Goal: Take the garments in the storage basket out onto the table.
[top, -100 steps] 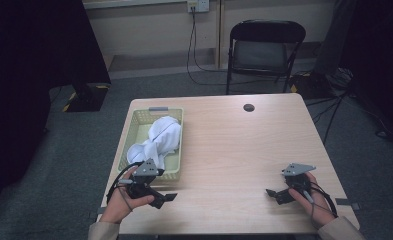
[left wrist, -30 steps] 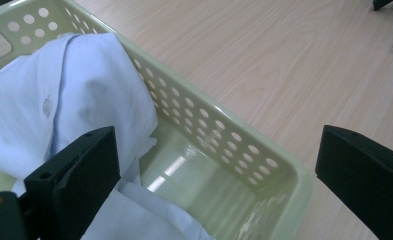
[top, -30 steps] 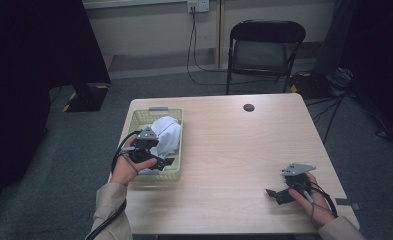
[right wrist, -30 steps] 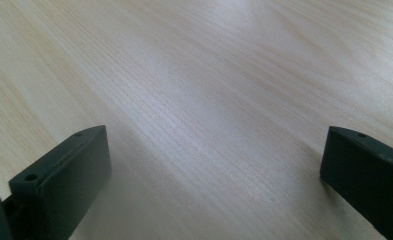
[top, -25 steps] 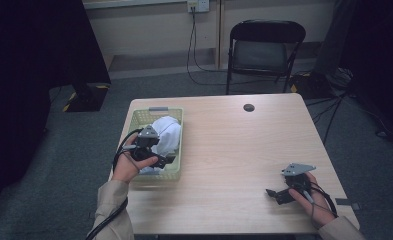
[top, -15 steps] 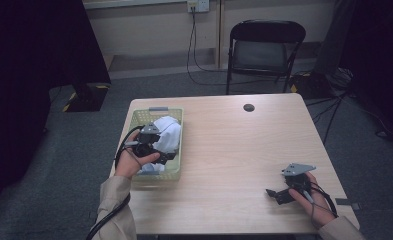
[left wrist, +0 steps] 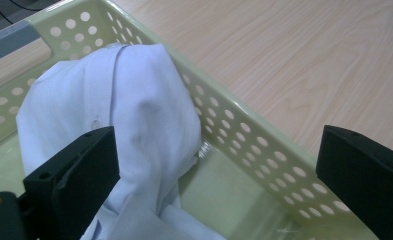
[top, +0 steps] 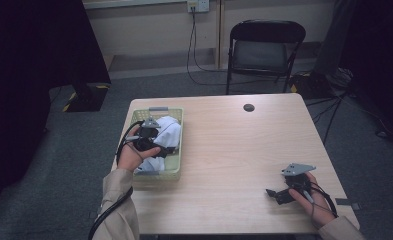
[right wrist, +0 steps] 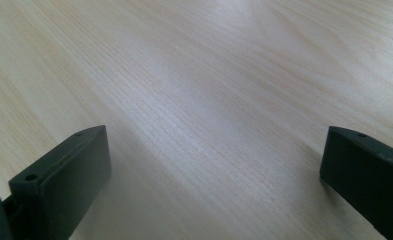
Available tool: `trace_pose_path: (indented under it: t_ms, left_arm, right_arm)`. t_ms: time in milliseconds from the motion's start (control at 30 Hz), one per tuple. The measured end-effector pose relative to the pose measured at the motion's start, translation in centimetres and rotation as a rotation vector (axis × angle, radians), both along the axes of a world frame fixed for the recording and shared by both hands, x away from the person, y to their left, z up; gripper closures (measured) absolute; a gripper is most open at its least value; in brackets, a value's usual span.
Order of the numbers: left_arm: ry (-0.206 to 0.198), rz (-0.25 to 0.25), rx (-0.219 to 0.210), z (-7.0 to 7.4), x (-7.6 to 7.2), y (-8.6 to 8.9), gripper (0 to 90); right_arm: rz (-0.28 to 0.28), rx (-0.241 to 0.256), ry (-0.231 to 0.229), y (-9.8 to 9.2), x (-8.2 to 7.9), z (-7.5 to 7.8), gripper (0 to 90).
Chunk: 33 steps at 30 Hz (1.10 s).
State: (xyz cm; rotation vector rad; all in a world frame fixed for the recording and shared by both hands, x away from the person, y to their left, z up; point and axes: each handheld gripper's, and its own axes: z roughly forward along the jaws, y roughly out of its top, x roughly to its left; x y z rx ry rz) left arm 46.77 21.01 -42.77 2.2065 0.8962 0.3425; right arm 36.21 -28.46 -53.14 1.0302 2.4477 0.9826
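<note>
- The work in hand looks like getting the white cloth (top: 165, 134) out of the pale green basket (top: 176, 159); the step seems to be the reach for it, with no grip made yet.
- The cloth lies bunched inside the basket, which sits at the left side of the table (top: 234, 150). In the left gripper view the cloth (left wrist: 134, 120) rises in a hump against the basket's perforated side wall (left wrist: 244, 135), with the far wall close behind it.
- The left gripper (top: 151, 140) is held over the basket, right at the cloth. Its jaws are spread wide: one black jaw stands just in front of the near side of the hump, the other is out past the basket wall, over the rim.
- I cannot tell whether that nearer jaw is touching the fabric or only just beside it.
- The right gripper (top: 279, 194) rests low at the near right part of the table, well apart from the basket. Its jaws are also spread, with nothing but bare wood between them in the right gripper view.
- Next move, as I judge it: bring the left gripper down and across so both jaws bracket the hump inside the basket, then close on a thick fold.
- The risk is that the outer jaw catches the basket wall or rim, which would lift the basket along with the cloth.
</note>
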Motion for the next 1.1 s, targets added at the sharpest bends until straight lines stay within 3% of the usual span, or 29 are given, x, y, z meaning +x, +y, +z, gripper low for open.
trace_pose_path:
  t_ms: [733,1100]
  left_arm:
    - [0.015,0.062,0.109,-1.2,2.3,0.8,3.5]
    - [0.043,0.083,0.128,-2.3,3.4,1.3,3.3]
  right_arm:
    - [0.000,0.000,0.000,0.0,0.0,0.0,0.0]
    - [0.000,0.000,0.000,0.0,0.0,0.0,0.0]
